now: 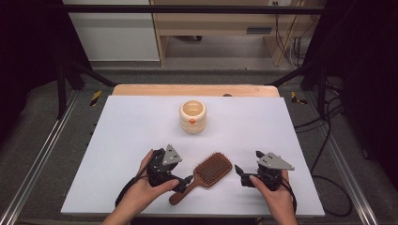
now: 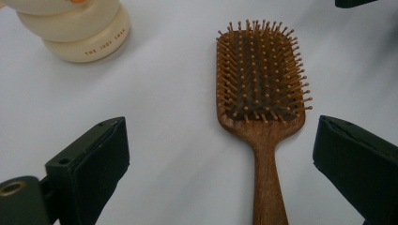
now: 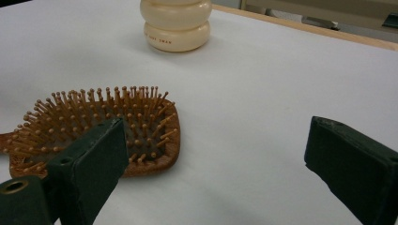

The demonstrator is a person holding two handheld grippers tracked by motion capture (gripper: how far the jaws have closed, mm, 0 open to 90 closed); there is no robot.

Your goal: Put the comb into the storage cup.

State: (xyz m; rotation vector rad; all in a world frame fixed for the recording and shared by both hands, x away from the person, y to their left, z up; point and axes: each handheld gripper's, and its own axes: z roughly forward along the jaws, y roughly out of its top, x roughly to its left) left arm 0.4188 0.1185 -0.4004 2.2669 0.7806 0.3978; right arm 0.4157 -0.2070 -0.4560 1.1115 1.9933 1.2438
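Both my grippers, left (image 1: 187, 180) and right (image 1: 240, 172), hang wide open, flanking the hairbrush (image 1: 206, 174) low on the white sheet (image 1: 131, 136); upper centre, a cream pot (image 1: 192, 116), contents unclear.

A hairbrush (image 2: 260, 93) of reddish-brown wood with a smooth satin handle and matching wooden pins set in a dark matt pad. At 12 o'clock from it, a cream cup (image 1: 192, 116), glossy and smooth like glazed ceramic. The table (image 1: 263, 126) is covered in matt white. Gripper jaws look matt black, faintly rubbery.
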